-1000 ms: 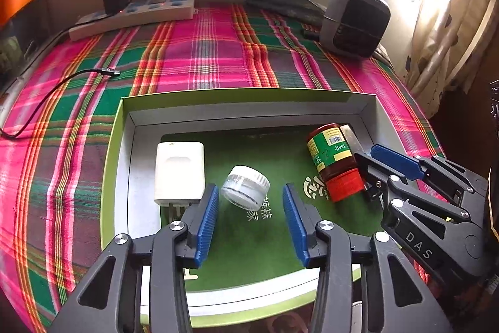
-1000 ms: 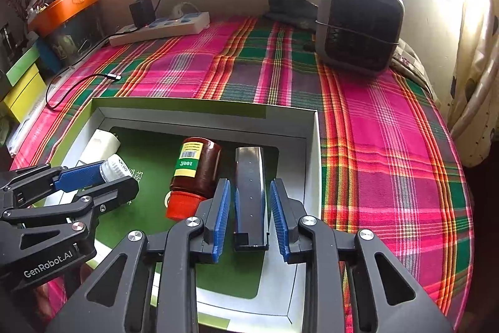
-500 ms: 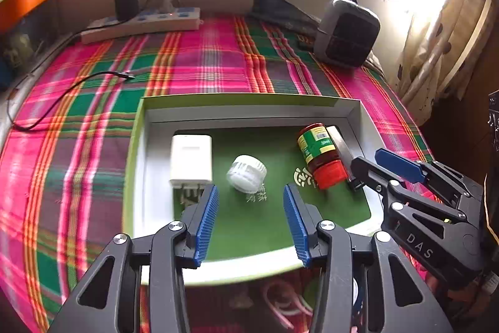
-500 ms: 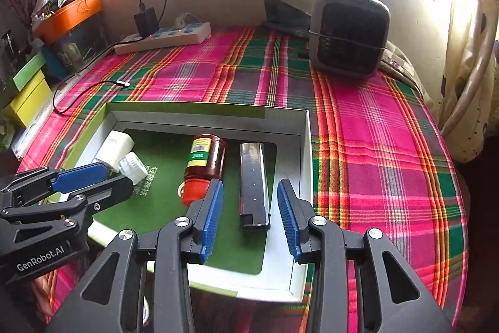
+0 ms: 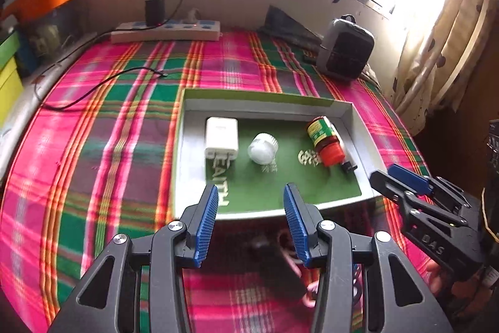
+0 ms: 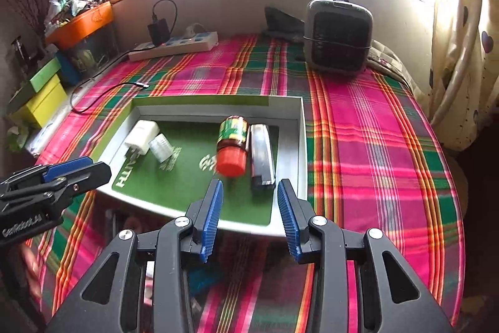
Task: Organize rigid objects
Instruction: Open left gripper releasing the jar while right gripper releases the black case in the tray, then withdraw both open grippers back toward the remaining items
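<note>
Both grippers empty, hovering off the tray's near edge

Left gripper (image 5: 251, 222) and right gripper (image 6: 249, 216) jaws wide, holding nothing. In tray (image 5: 358, 127): charger (image 5: 221, 134) at left, white jar (image 5: 262, 148) beside it, bottle (image 5: 324, 141) lying right of centre, touching dark bar (image 6: 262, 155) nearest the right wall

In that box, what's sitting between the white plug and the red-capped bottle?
A small white jar lies between the white plug and the red-capped bottle, on the green floor of the box. The left wrist view shows it best.
</note>
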Tool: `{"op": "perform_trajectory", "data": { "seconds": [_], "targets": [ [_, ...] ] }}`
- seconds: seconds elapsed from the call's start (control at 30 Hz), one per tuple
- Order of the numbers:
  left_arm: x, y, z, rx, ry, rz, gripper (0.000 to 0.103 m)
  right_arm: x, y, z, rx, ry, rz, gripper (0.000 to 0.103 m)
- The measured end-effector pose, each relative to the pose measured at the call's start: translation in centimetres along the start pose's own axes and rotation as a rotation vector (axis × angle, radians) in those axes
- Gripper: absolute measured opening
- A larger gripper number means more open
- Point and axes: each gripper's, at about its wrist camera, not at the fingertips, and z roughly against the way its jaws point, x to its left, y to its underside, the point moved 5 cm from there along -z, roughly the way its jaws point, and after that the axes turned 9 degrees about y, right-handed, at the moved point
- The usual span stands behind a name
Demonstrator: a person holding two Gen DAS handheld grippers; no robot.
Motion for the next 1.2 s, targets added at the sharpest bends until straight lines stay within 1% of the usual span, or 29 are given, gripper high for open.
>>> {"op": "perform_trajectory", "data": {
  "seconds": [0.23, 0.33, 0.4, 0.43, 0.47, 0.73, 0.9, 1.07, 1.2],
  "targets": [
    [1.0, 1.9, 1.9, -0.023, 0.006, 0.037, 0.043, 0.8, 3.2, 2.6, -0.009, -0.06, 0.003, 0.038],
    [1.2, 2.6, 2.6, -0.028, 0.002, 0.042, 0.043, 1.2, 4.2, 3.4, -0.01, -0.063, 0.012, 0.039],
    [1.4, 3.1, 3.0, -0.029, 0.002, 0.048, 0.043, 1.4, 4.6, 3.8, -0.013, -0.079, 0.001, 0.04],
    [1.5, 3.4, 3.2, -0.032, 0.004, 0.054, 0.043, 1.6, 4.9, 4.1, -0.012, -0.09, 0.0, 0.043],
    [1.5, 3.6, 3.3, -0.031, 0.007, 0.057, 0.043, 1.7, 5.1, 4.1, -0.011, -0.095, 0.003, 0.048],
    [1.9, 5.5, 3.7, -0.023, 0.022, 0.084, 0.043, 3.6, 7.9, 4.7, 0.014, -0.137, 0.023, 0.048],
    [2.2, 6.1, 3.9, -0.022, 0.023, 0.095, 0.044, 5.0, 8.8, 4.4, 0.029, -0.169, 0.044, 0.048],
    [2.4, 6.4, 4.0, -0.019, 0.028, 0.1, 0.044, 6.2, 9.1, 3.9, 0.042, -0.166, 0.076, 0.048],
    [2.5, 6.7, 4.0, -0.014, 0.03, 0.102, 0.044, 6.8, 9.4, 3.0, 0.054, -0.124, 0.104, 0.048]
  ]
}}
